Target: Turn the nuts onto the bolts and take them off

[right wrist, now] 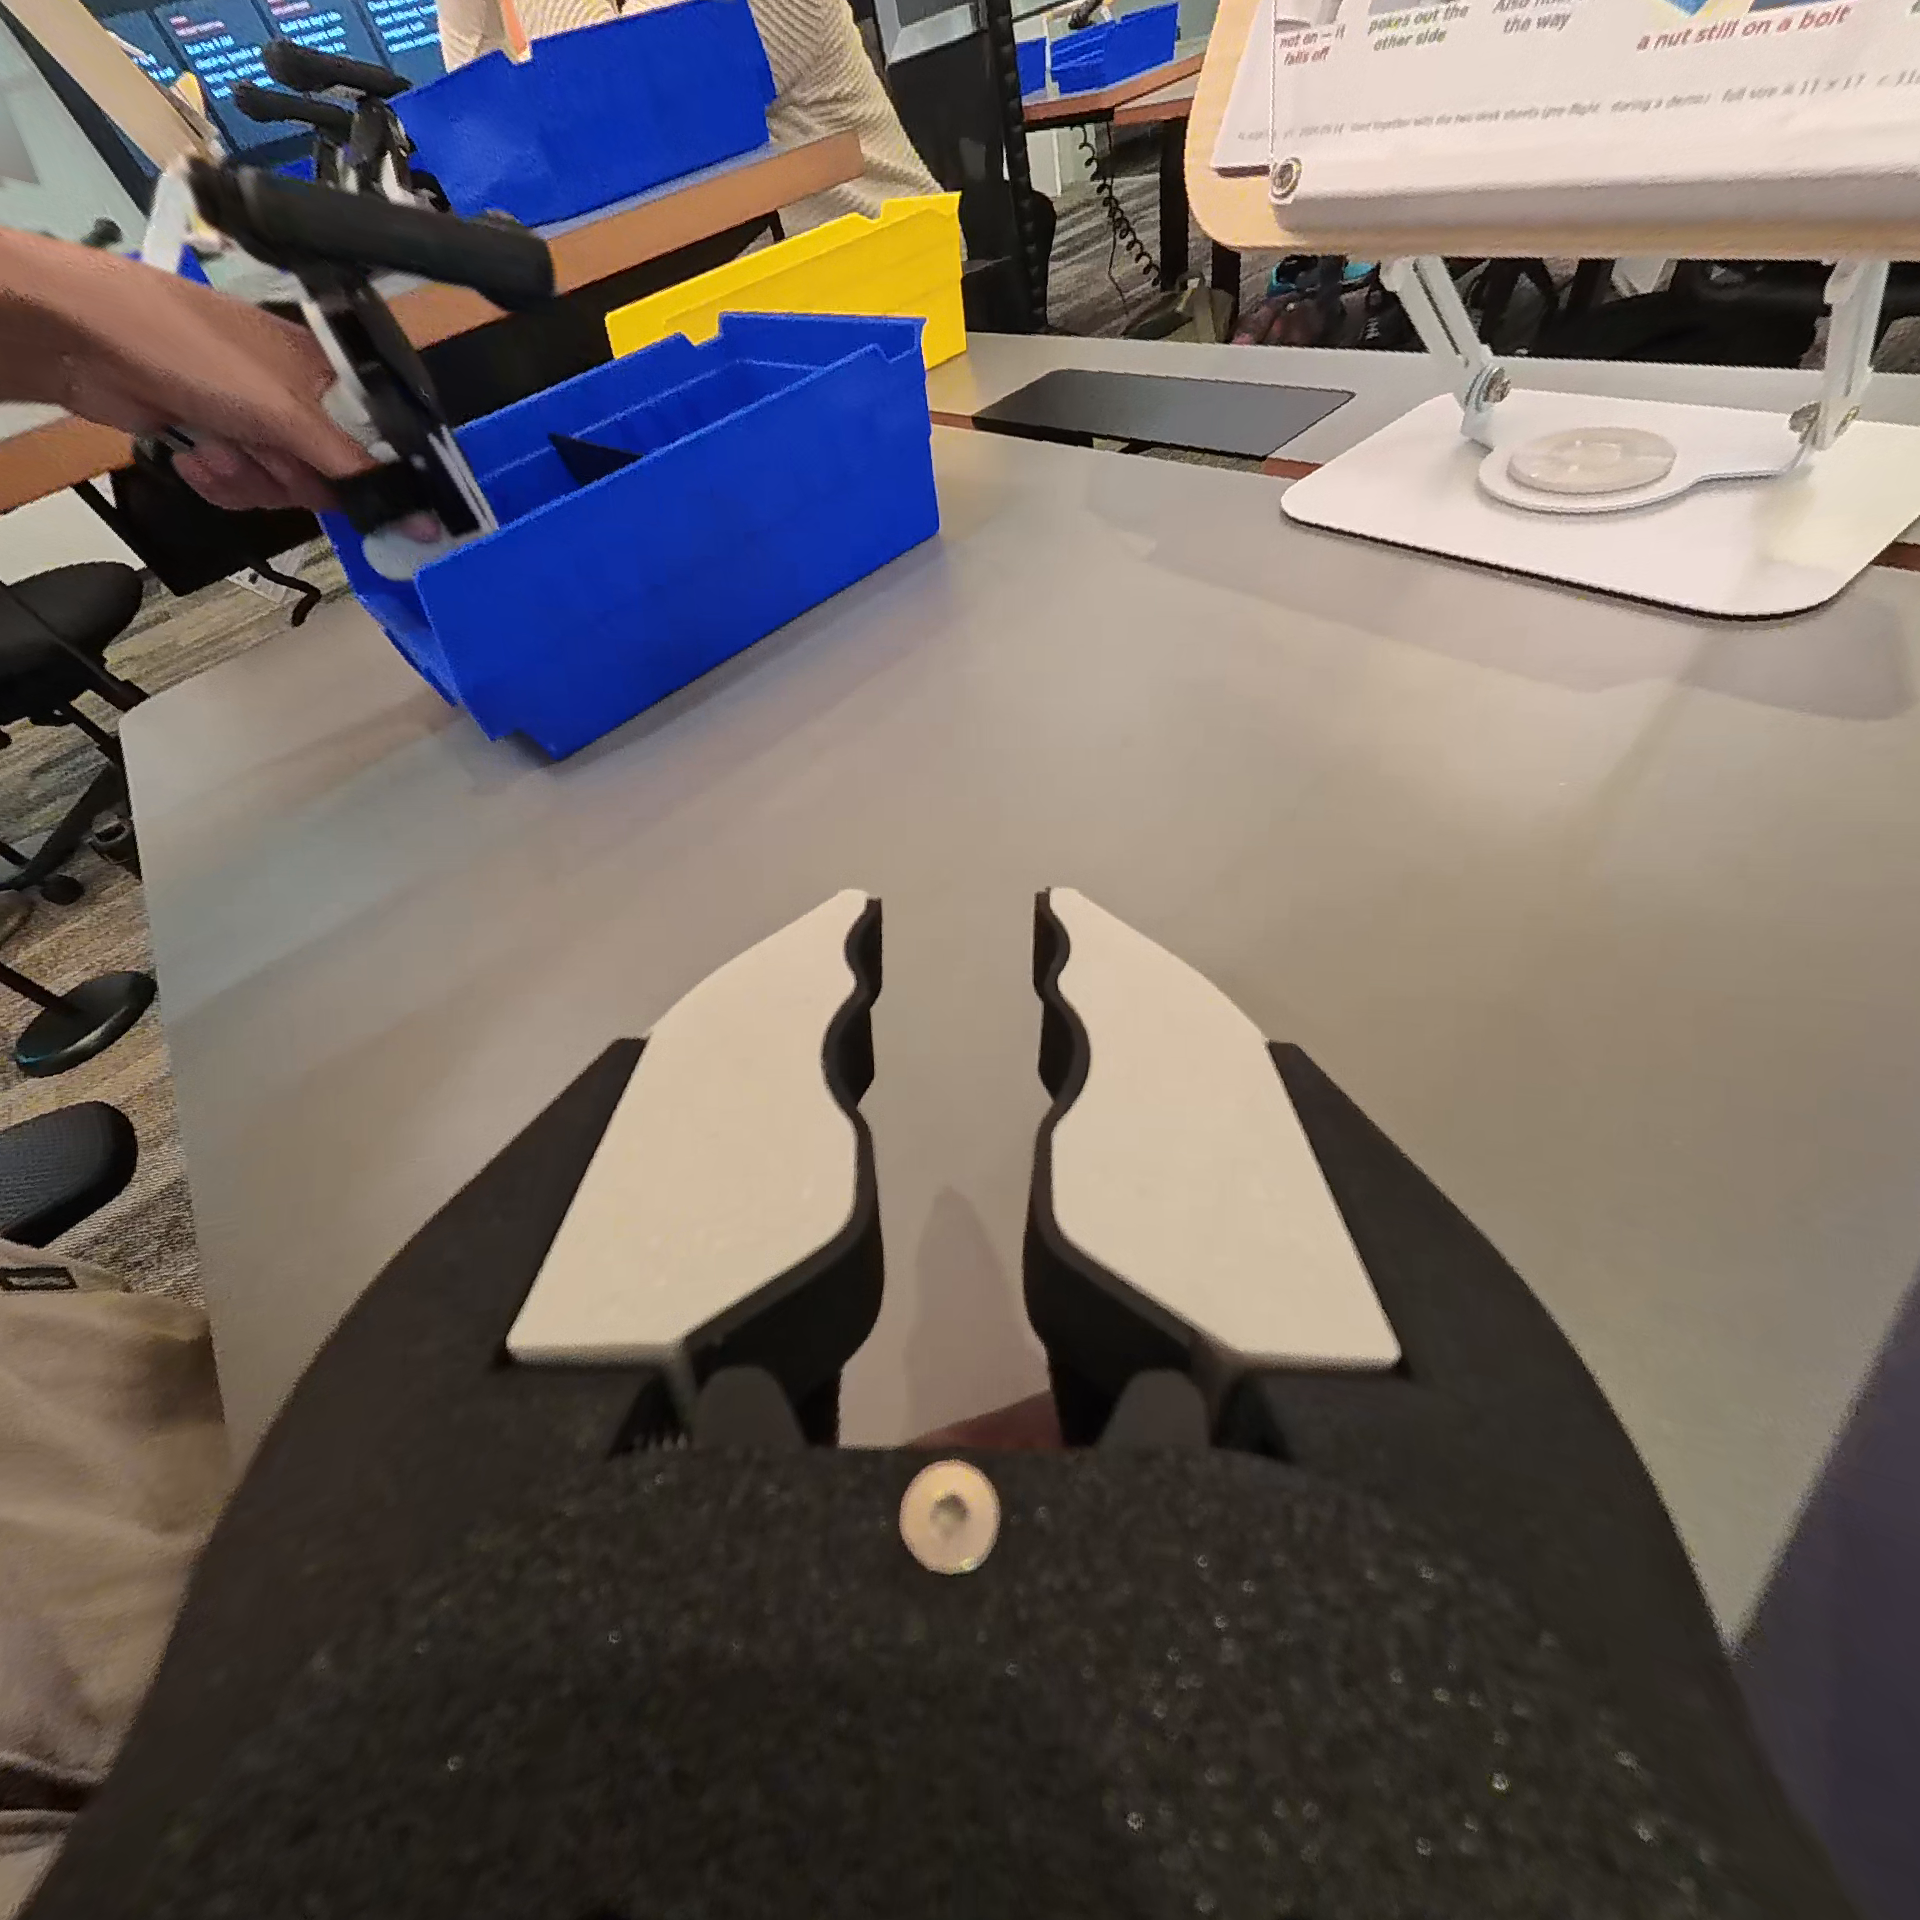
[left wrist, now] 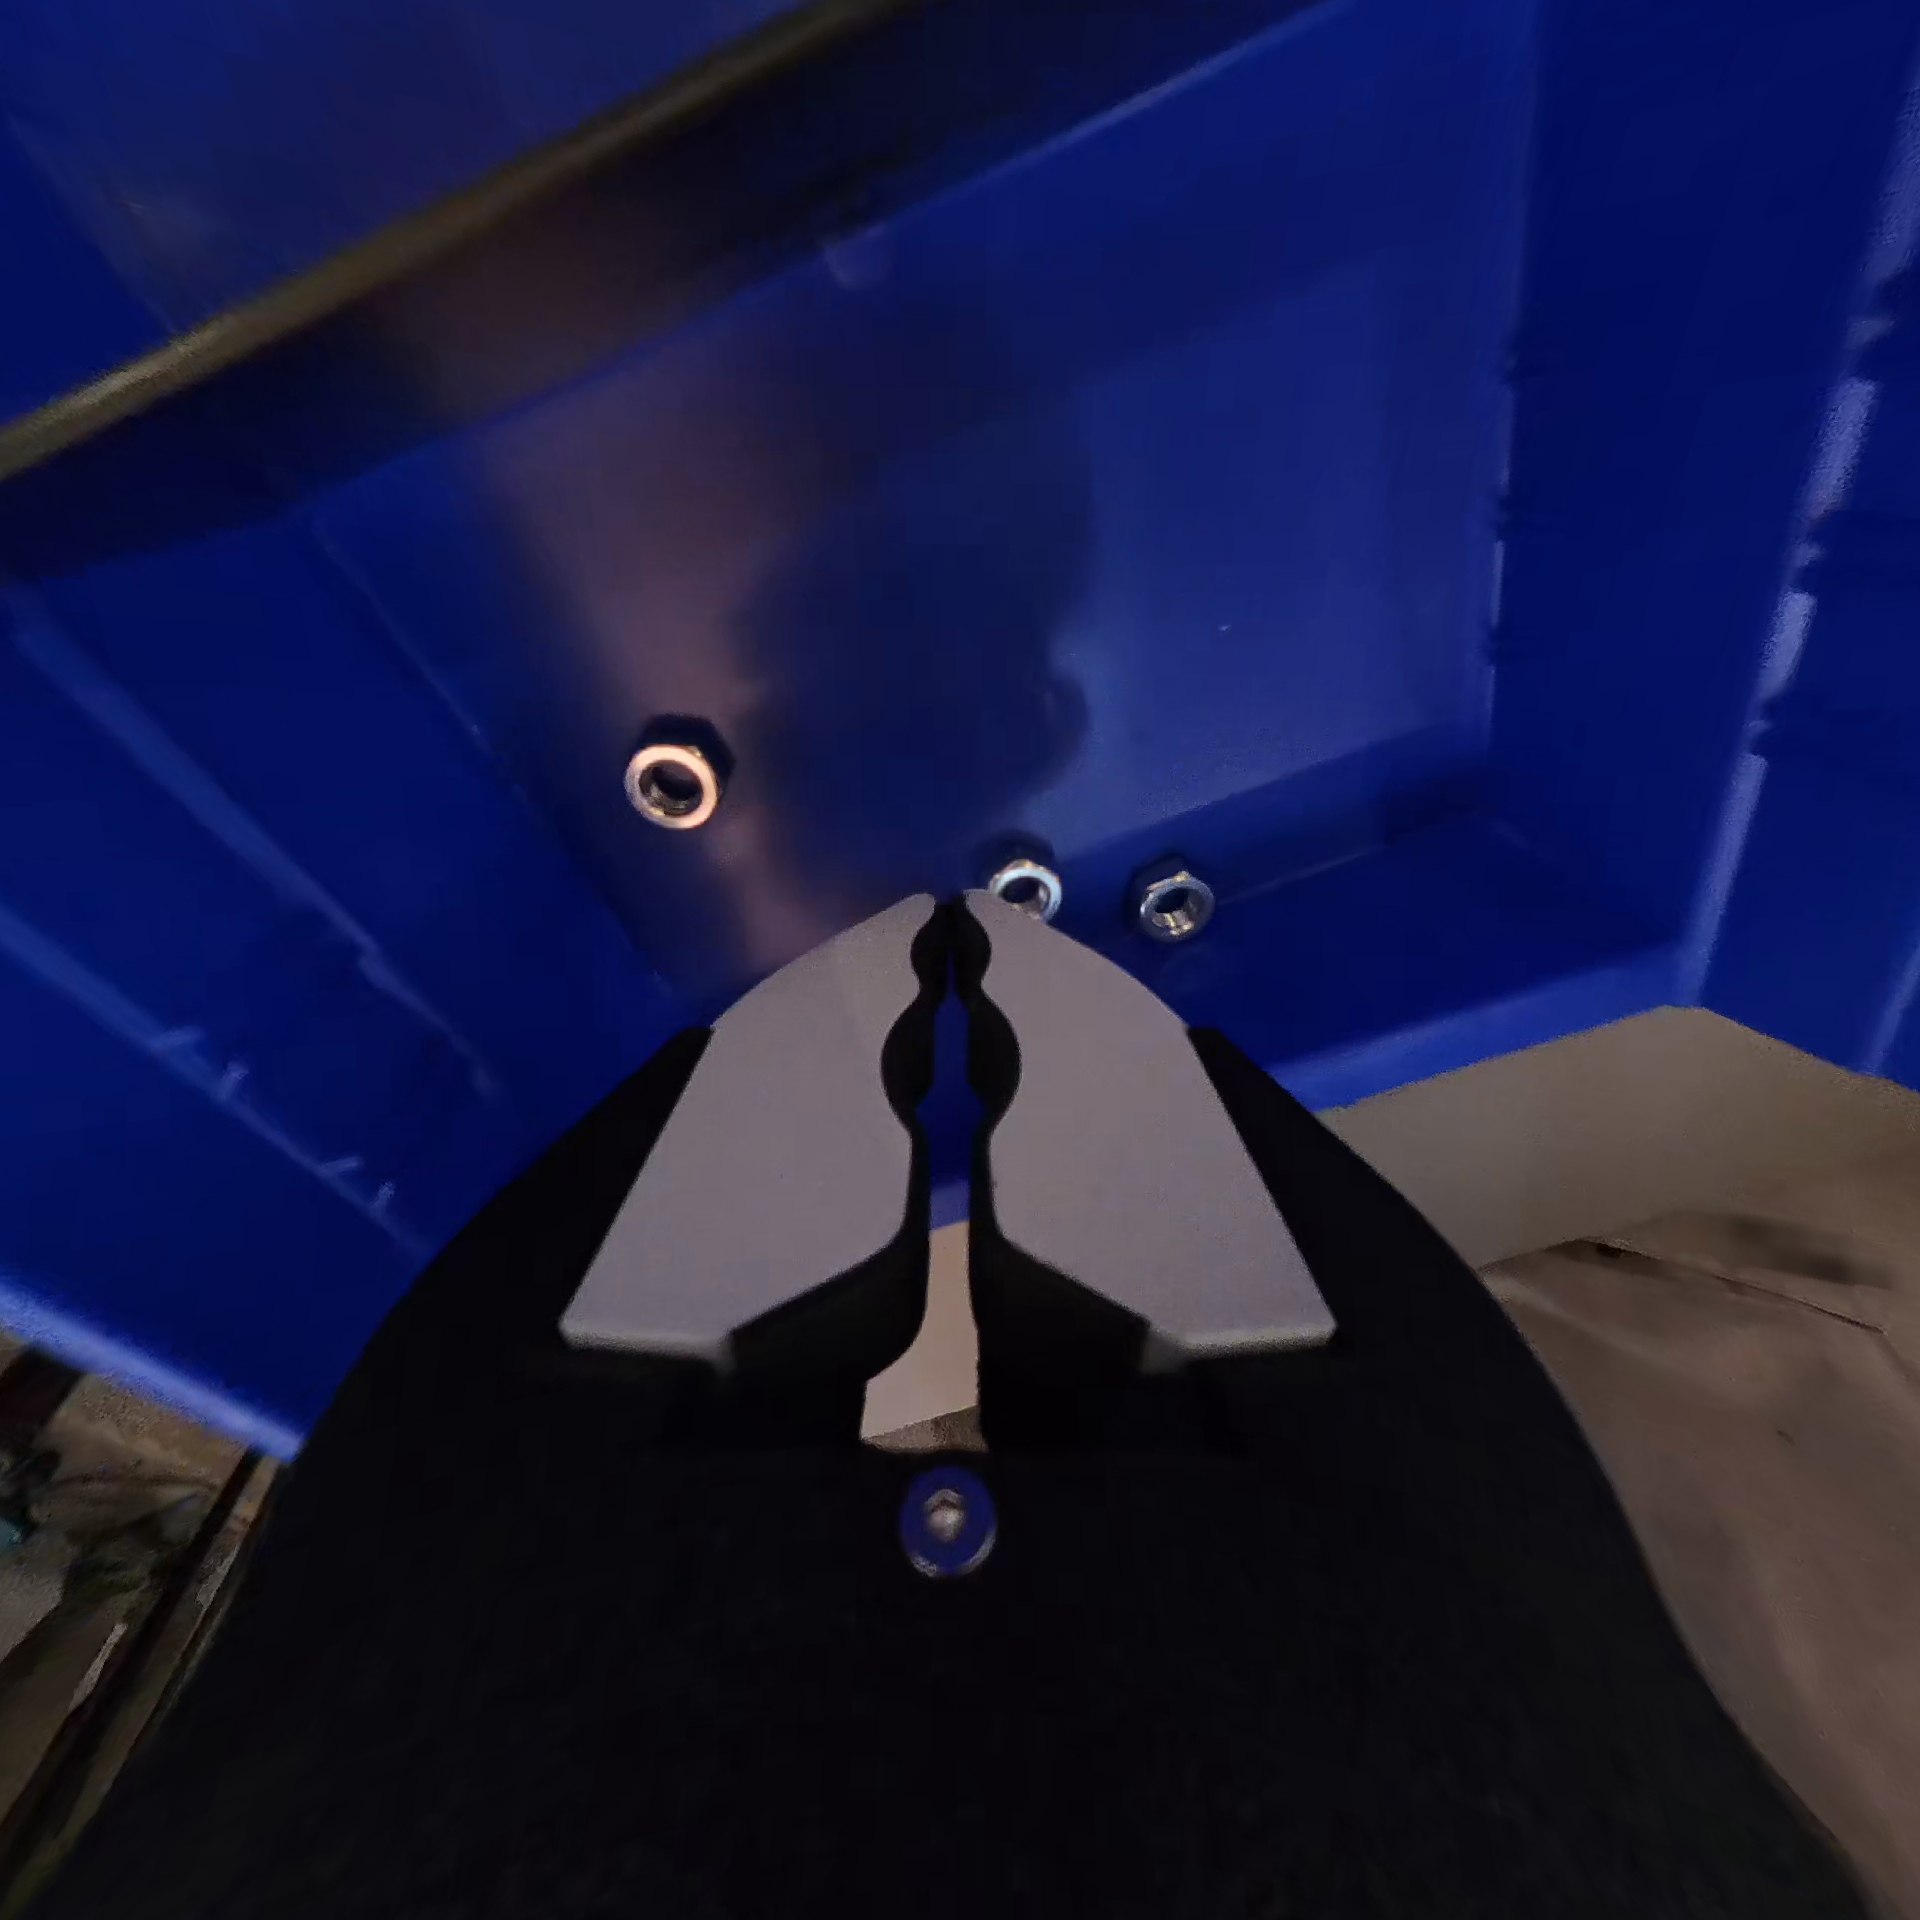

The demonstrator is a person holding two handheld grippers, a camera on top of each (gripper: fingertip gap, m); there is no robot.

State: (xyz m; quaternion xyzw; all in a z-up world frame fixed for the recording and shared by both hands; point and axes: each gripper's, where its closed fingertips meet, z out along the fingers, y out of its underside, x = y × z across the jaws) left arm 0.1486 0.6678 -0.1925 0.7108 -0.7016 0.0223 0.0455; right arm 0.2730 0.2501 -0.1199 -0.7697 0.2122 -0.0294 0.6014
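Note:
My left gripper (left wrist: 948, 914) is down inside a blue bin (left wrist: 1299, 436), with its jaws closed and nothing showing between them. Three silver nuts lie on the bin floor: one at the left (left wrist: 672, 787), one just right of the fingertips (left wrist: 1027, 888), and one further right (left wrist: 1172, 906). I see no bolts. My right gripper (right wrist: 958, 920) is open and empty, low over the grey table (right wrist: 1299, 831). In the right wrist view a hand (right wrist: 156, 384) holds the left gripper's black body (right wrist: 405, 447) over the same blue bin (right wrist: 675, 603).
A yellow bin (right wrist: 821, 275) stands behind the blue one. A white stand (right wrist: 1558, 520) holding a printed sheet is at the far right, with a black pad (right wrist: 1164, 410) beside it. Another blue bin (right wrist: 592, 104) sits on a farther table. Office chairs (right wrist: 62, 644) stand left of the table edge. About 45 cm separates my left fingertips from my right.

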